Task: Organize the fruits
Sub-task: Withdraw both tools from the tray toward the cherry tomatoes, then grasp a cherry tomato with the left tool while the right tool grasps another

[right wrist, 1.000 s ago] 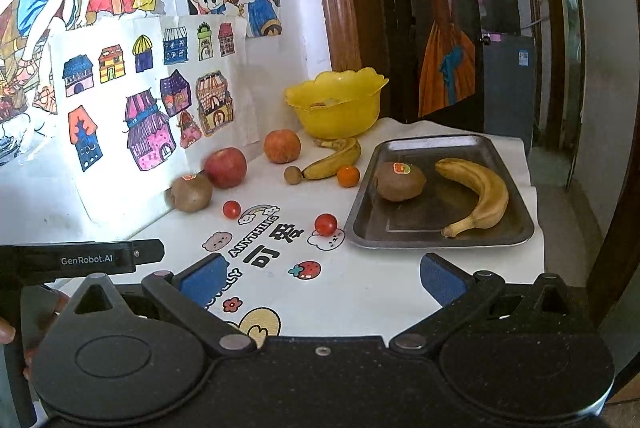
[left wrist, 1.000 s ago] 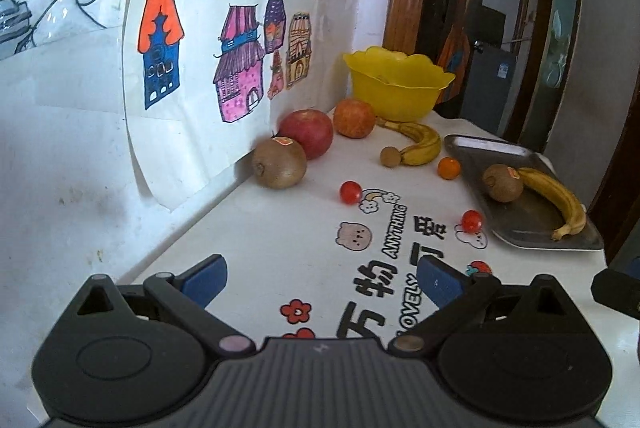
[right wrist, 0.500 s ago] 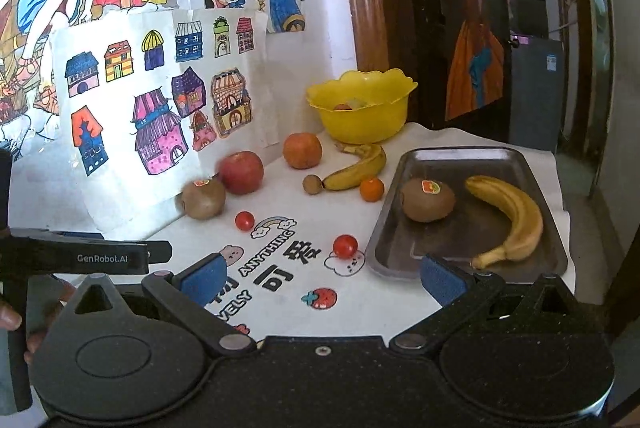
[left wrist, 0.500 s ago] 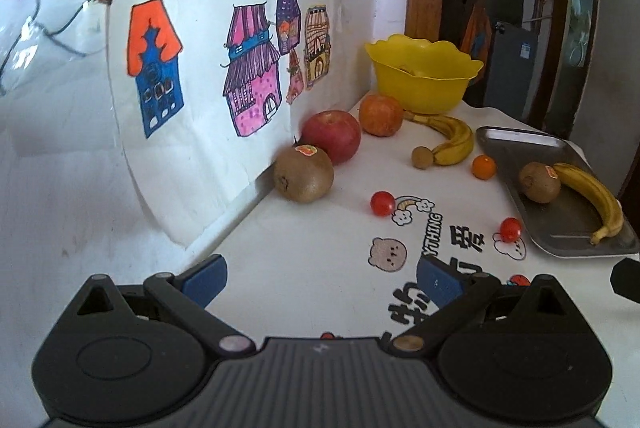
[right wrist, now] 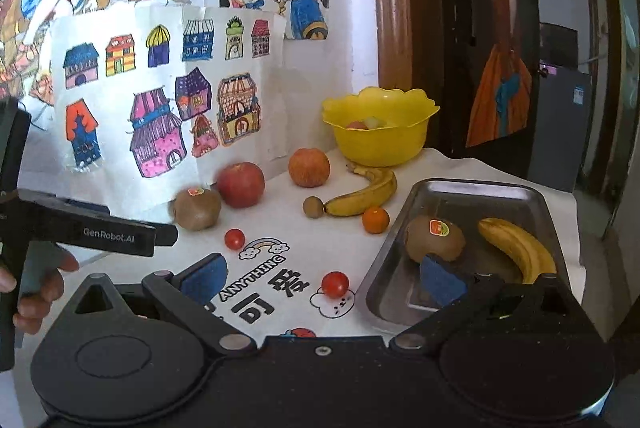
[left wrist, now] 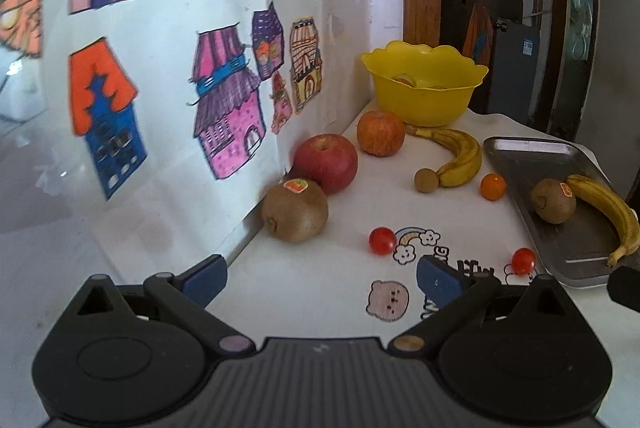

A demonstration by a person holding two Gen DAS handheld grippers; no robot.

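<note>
**A:** Where do the left gripper's (left wrist: 320, 278) fingers stand?

**B:** Spread wide and empty above the white surface (left wrist: 320, 292). Straight ahead of them, against the house drawings (left wrist: 168, 67), lies a stickered kiwi (left wrist: 295, 211), with a red apple (left wrist: 326, 162) touching it from behind. A cherry tomato (left wrist: 382, 240) sits just ahead of the right finger (left wrist: 438, 278).

**A:** And the right gripper (right wrist: 322, 278)?

**B:** Also spread, holding nothing. Its right finger (right wrist: 440, 278) hangs over the near end of the metal tray (right wrist: 472, 189) — a second kiwi (right wrist: 435, 238) and a banana (right wrist: 518, 248) lie in that tray, just beyond the fingertip. Another cherry tomato (right wrist: 335, 284) rests between the fingers, on the surface beside the tray's edge.

**A:** Farther ahead?

**B:** An orange-toned apple (right wrist: 309, 167), a loose banana (right wrist: 366, 193) with a small brown round fruit (right wrist: 313, 207) at its tip, a small orange (right wrist: 376, 220), and a yellow bowl (right wrist: 380, 143) holding some fruit. A hand (right wrist: 36, 284) grips the left tool's handle at the left of the right wrist view.
</note>
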